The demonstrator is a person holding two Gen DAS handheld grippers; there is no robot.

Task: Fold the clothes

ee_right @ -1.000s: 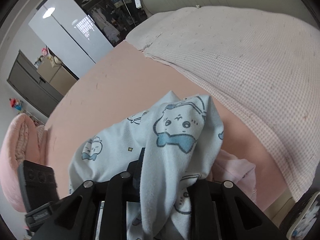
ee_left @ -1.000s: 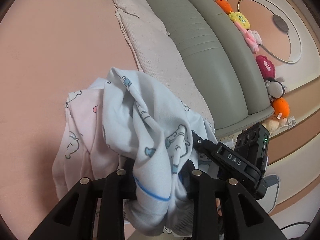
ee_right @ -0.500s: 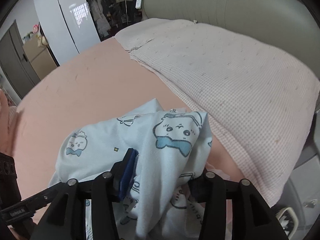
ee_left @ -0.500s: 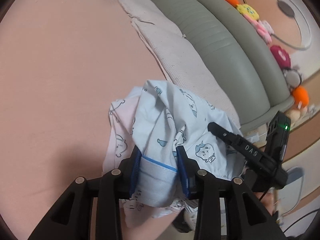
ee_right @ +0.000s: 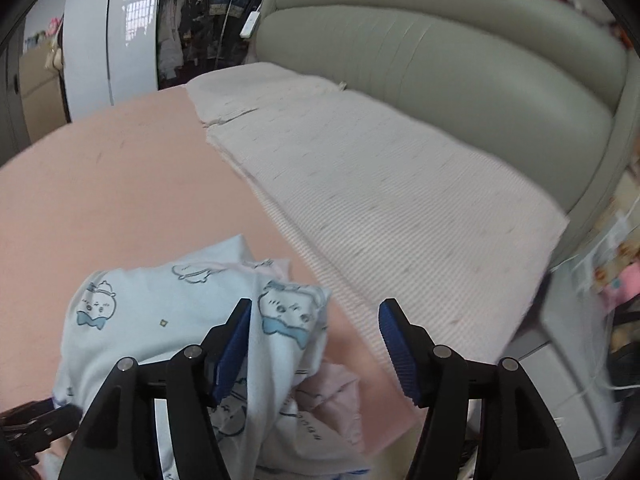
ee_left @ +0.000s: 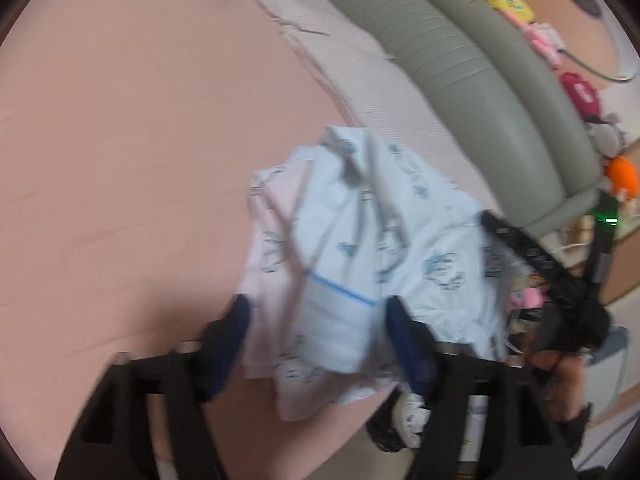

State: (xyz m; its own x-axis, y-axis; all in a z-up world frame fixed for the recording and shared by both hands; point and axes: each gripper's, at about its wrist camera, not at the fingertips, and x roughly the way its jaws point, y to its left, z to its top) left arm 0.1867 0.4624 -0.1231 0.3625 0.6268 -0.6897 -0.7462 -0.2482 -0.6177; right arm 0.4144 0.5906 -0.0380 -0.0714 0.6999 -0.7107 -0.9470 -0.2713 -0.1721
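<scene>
Plush toys [ee_left: 508, 2] line the grey-green headboard [ee_right: 460, 68] behind a checked blanket [ee_right: 380, 192].

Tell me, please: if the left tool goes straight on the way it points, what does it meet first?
Most likely the light blue printed garment lying between the opening jaws of the left tool, on the pink bed surface. Depth is blurred, so this is a judgement.

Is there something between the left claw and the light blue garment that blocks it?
Nothing visible blocks it. The light blue garment lies directly between the fingers of the left claw, whose jaws are opening and no longer press the cloth. A pink garment lies partly under it on the pink bed.
</scene>
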